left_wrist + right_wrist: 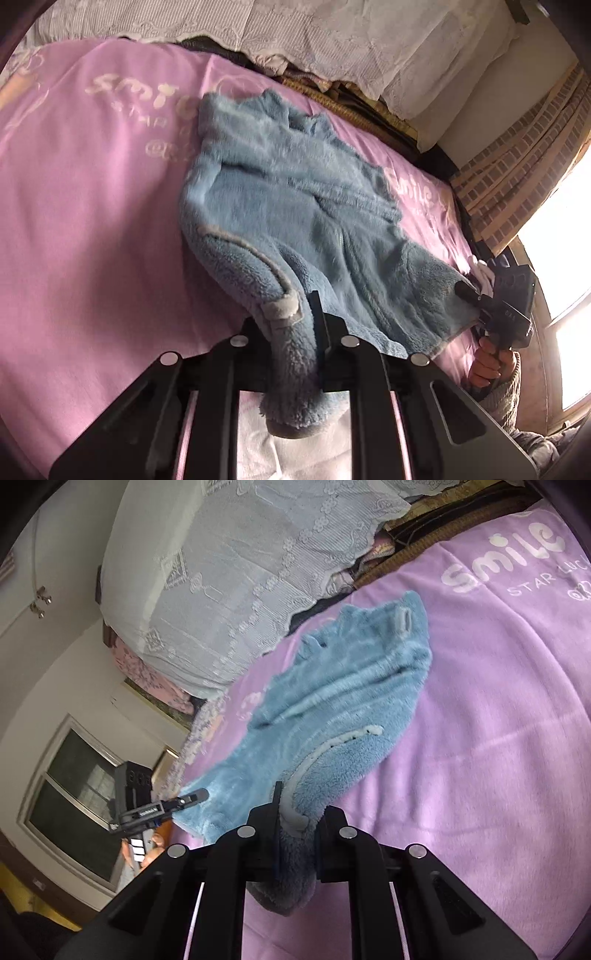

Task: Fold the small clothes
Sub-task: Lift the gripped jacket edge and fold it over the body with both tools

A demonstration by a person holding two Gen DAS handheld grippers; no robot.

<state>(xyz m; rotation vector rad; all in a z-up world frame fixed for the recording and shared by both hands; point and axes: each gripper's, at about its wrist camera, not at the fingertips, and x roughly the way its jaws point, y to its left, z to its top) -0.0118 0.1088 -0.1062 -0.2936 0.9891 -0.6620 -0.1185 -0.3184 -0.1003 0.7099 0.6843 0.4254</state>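
Note:
A small fluffy blue garment [295, 206] lies spread on a pink blanket [85, 236]; it also shows in the right wrist view [332, 701]. My left gripper [291, 325] is shut on one near corner of the garment, with grey trim bunched between the fingers. My right gripper [295, 819] is shut on the other near corner. Each gripper shows in the other's view: the right one [476, 295] at the garment's right edge, the left one [184, 801] at its left edge. The near hem is lifted off the blanket.
The pink blanket [498, 738] with white "Smile" lettering covers the bed. A pile of bedding under white lace cloth [240, 572] lies along the far side. A bright window [569, 258] is to the right.

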